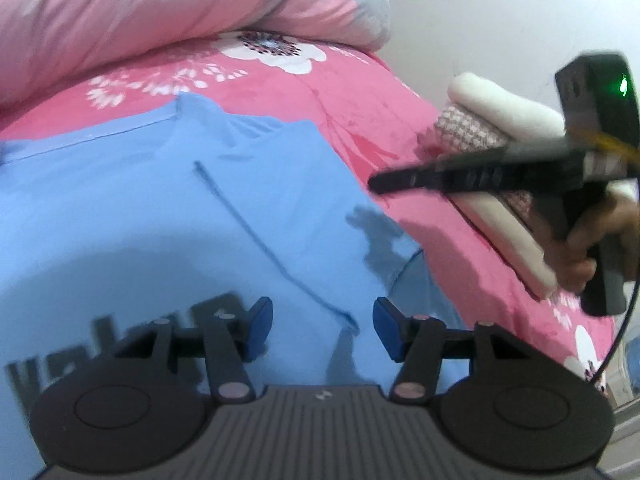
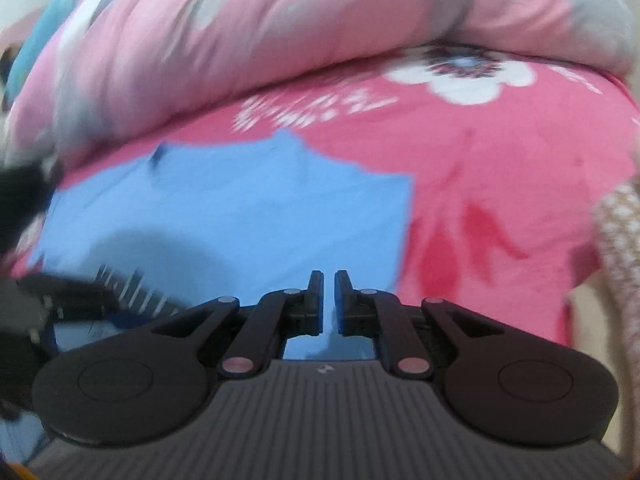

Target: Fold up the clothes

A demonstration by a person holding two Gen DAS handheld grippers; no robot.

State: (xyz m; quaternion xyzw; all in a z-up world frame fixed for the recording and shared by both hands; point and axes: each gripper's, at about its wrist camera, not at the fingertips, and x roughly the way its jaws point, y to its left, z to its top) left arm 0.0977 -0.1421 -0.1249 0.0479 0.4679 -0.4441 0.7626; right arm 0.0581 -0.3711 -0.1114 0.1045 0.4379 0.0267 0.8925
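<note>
A light blue T-shirt [image 1: 208, 208] is spread on the pink floral bedsheet [image 1: 360, 112], in front of a rolled pink and grey quilt [image 1: 160, 12]; dark lettering is seen on its near part. The left gripper [image 1: 323, 330] is held above the shirt with its jaws parted and nothing between the blue pads. The right gripper [image 2: 329, 304] is held over the shirt's near right part with its jaws almost closed on a thin gap; blue cloth is seen through that gap, but no fold of it appears to be pinched.

The step in hand is judged to be the taking of a fresh hold for the next fold. It is best done if a seam or hem edge is chosen, both layers are pinched well inside the pads, and the two grippers are kept level so that the fold line stays straight and the cloth is laid without wrinkles.

Much is blurred. The shirt's near hem is covered by the gripper bodies in both views, and the lettering cannot be read. The stack of folded clothes [image 1: 500, 120], white and checked, is partly hidden by the right gripper. A hand [image 1: 592, 248] is cut off at the edge.
</note>
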